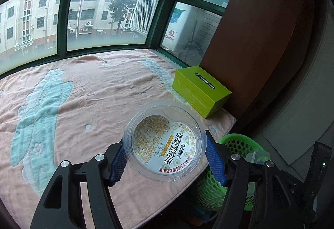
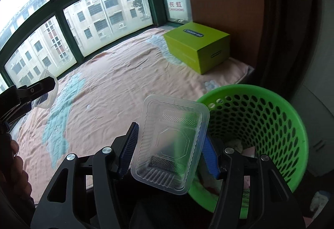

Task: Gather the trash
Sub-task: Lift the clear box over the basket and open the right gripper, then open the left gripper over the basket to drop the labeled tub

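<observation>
Trash is held in both grippers, the right gripper [image 2: 167, 149] clamped on a clear tray [image 2: 171, 141] by the green basket [image 2: 292, 124] at three o'clock, the left gripper [image 1: 165, 158] clamped on a round cup [image 1: 165, 141], so each should hang over the basket's mouth before letting go.

cup lid [image 1: 165, 143]: 茉莉蜜桔味, 20261009 | window sign [image 2: 176, 6]: mirrored CHANGHONG

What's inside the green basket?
In the right wrist view, the green basket has some pale, soft-looking trash at its bottom. The clear tray held by the right claw hides part of the inside, so the rest is unseen.
</observation>
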